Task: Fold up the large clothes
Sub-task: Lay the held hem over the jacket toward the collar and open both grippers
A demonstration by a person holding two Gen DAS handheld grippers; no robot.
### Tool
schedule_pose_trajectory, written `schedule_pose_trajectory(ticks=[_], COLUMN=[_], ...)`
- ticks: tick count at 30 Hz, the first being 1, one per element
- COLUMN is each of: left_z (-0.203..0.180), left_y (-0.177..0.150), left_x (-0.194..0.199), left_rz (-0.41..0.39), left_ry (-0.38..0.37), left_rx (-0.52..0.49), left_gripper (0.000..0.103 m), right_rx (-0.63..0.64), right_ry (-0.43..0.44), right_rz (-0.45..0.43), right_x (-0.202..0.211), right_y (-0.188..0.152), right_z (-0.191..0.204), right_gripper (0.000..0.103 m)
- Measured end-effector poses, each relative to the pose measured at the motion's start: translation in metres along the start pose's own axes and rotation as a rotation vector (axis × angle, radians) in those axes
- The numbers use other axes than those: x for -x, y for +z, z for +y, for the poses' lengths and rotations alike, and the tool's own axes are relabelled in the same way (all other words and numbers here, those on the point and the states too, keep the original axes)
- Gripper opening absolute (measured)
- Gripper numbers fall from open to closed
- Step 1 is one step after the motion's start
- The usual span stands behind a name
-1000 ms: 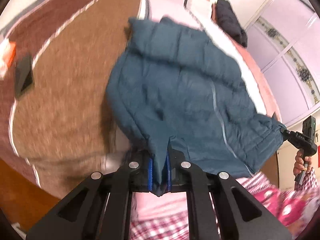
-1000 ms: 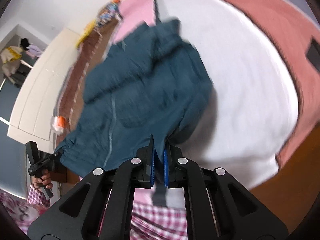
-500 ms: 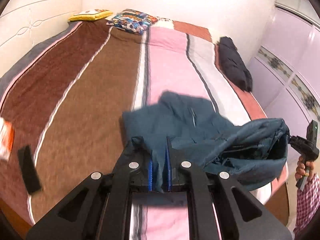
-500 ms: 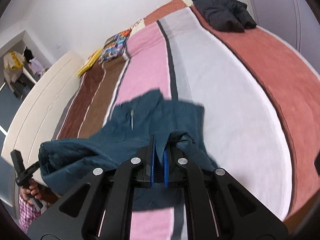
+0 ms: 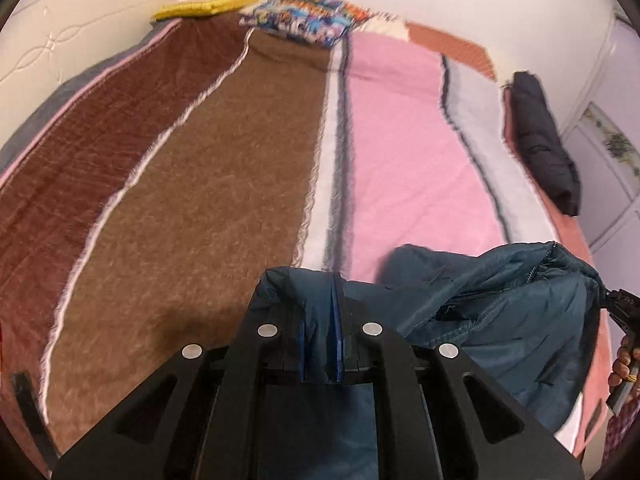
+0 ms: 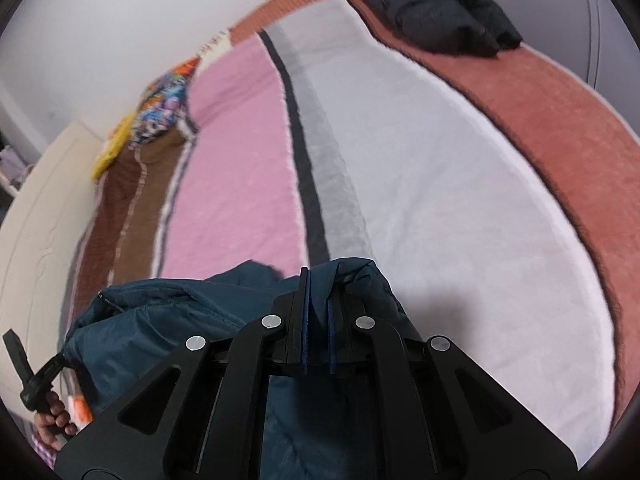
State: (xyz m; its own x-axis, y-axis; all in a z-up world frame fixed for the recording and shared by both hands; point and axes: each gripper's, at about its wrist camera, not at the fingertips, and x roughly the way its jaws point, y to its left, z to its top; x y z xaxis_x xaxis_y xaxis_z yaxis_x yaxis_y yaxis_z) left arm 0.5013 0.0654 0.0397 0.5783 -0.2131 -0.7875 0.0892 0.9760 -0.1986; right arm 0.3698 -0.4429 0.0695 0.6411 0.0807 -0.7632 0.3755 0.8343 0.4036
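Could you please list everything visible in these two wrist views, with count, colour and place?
Puffy teal quilted jacket: one, teal, near end of bed, pinched by both grippers.
Folded dark padded garment: one, near-black, bed's far right edge.
Striped fleece blanket: one, brown, pink, white and rust bands, covering bed.
Patterned pillow: one, multicoloured, head of bed.
Yellow pillow: one, beside the patterned pillow.
White headboard: one, far left.
Left gripper: black, shut on the jacket.
Right gripper: black, shut on the jacket.
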Motion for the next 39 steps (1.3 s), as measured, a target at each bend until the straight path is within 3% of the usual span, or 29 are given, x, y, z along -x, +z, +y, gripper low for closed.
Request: schedule_pose_trajectory(ticks=[4, 9, 13, 15, 18, 20, 23, 25, 27, 29, 32, 34, 36, 39], left_z=[0.001, 0.000, 0.008, 0.021, 0.038, 0.043, 0.040, 0.037, 0.034, 0.029, 0.027, 0.026, 0.022, 0.014], left_y=[-0.001, -0.009, -0.005, 0.001, 0.009, 0.009, 0.011, 0.007, 0.002, -0.014, -0.048, -0.064, -0.079, -0.091], left_x=[-0.042, -0.070, -0.070, -0.063, -0.045, -0.033, -0.009, 0.007, 0.013, 0.023, 0.036, 0.036, 0.029, 0.002], left_rz=[0.041, 0.076, 0.109, 0.133, 0.110, 0.088, -0.020, -0.070, -0.065, -0.053, -0.029, -0.011, 0.024, 0.100], left_ry=[0.031, 0.072, 0.029, -0.055, -0.172, -0.197, -0.123, -0.064, -0.052, -0.034, -0.037, -0.049, -0.043, 0.036], left_rx=[0.006, 0.010, 0.081, 0.188, 0.336, 0.391, 0.365, 0.298, 0.241, 0.165, 0.058, 0.014, -0.014, -0.035], left_gripper=[0.011, 0.016, 0.018, 0.026, 0.038, 0.045, 0.063, 0.065, 0.065, 0.065, 0.065, 0.065, 0.065, 0.065], right_rx=[-0.007, -0.013, -0.057, -0.085, -0.159, -0.196, -0.183, -0.136, -0.088, -0.023, 0.053, 0.083, 0.084, 0.039], right_ry=[-0.060, -0.105, -0.051, -0.002, 0.105, 0.111, 0.117, 0.097, 0.092, 0.077, 0.109, 0.116, 0.069, -0.002], right_rz=[0.037, 0.072, 0.099, 0.121, 0.129, 0.085, 0.027, 0.021, 0.026, 0.052, 0.090, 0.119, 0.150, 0.179], right_x=[-0.049, -0.079, -0.075, -0.066, -0.046, -0.030, -0.009, 0.000, 0.007, 0.014, 0.023, 0.019, 0.007, -0.014], right_y=[-0.002, -0.010, -0.006, -0.001, 0.009, 0.014, 0.017, 0.010, -0.002, -0.025, -0.064, -0.084, -0.096, -0.099], right_z=[-0.006, -0.011, -0.021, -0.025, -0.033, -0.037, -0.036, -0.034, -0.034, -0.034, -0.037, -0.037, -0.039, -0.043], right_gripper=[0.008, 0.009, 0.016, 0.020, 0.036, 0.064, 0.065, 0.064, 0.062, 0.045, 0.030, 0.024, 0.024, 0.020])
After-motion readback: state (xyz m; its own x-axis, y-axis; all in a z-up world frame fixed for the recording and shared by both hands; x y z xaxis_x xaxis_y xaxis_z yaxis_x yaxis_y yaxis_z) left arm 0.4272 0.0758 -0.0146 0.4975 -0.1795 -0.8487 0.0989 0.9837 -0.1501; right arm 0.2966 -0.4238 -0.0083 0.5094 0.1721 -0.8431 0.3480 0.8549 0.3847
